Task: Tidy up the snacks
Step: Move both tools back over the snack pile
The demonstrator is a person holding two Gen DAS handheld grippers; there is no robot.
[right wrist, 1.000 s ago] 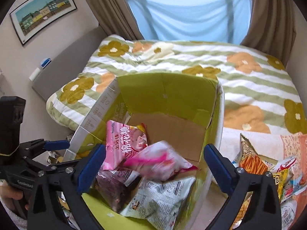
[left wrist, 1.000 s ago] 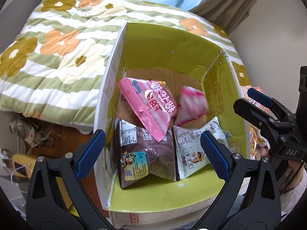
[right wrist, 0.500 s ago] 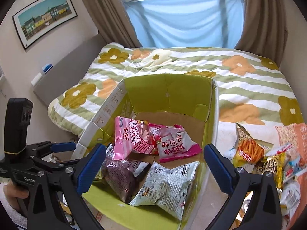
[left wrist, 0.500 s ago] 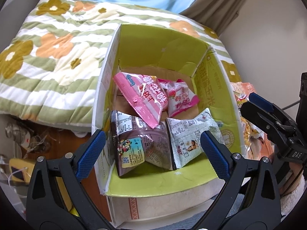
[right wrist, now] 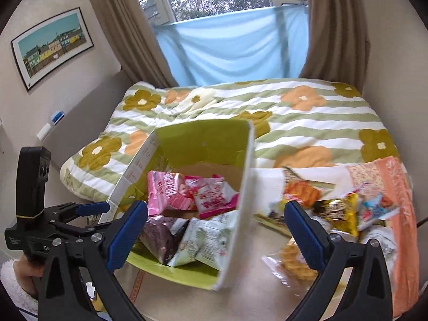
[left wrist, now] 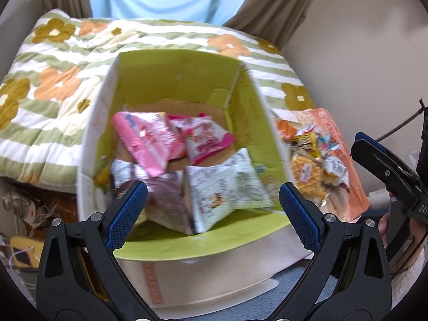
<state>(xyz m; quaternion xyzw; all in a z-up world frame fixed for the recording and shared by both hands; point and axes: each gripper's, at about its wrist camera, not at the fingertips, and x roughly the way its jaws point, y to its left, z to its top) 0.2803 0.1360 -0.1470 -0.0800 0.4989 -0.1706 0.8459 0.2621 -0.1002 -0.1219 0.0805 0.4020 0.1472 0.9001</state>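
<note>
A green-lined cardboard box point(left wrist: 240, 123) point(right wrist: 246, 187) stands on the bed edge. Inside lie two pink packets point(left wrist: 145, 141) point(left wrist: 207, 141), a purple packet point(left wrist: 163, 200) and a white packet point(left wrist: 227, 187); they also show in the right wrist view point(right wrist: 165, 190) point(right wrist: 214, 195) point(right wrist: 157, 238) point(right wrist: 208, 240). A pile of loose snack packets point(left wrist: 313, 160) point(right wrist: 339, 208) lies to the right of the box. My left gripper point(left wrist: 212, 214) is open and empty above the box's near edge. My right gripper point(right wrist: 215, 238) is open and empty, over the box's right wall, and shows at the right of the left wrist view point(left wrist: 385, 171).
The striped flower quilt point(right wrist: 307, 117) covers the bed behind the box. An orange cloth point(right wrist: 396, 187) lies under the snack pile. A wall is close on the right point(left wrist: 361, 53). Cables and clutter point(left wrist: 24, 208) lie on the floor at the left.
A pink packet has dropped from the right gripper into the box beside the other pink one. Both grippers have pulled back and swung right, bringing the snack pile into view.
</note>
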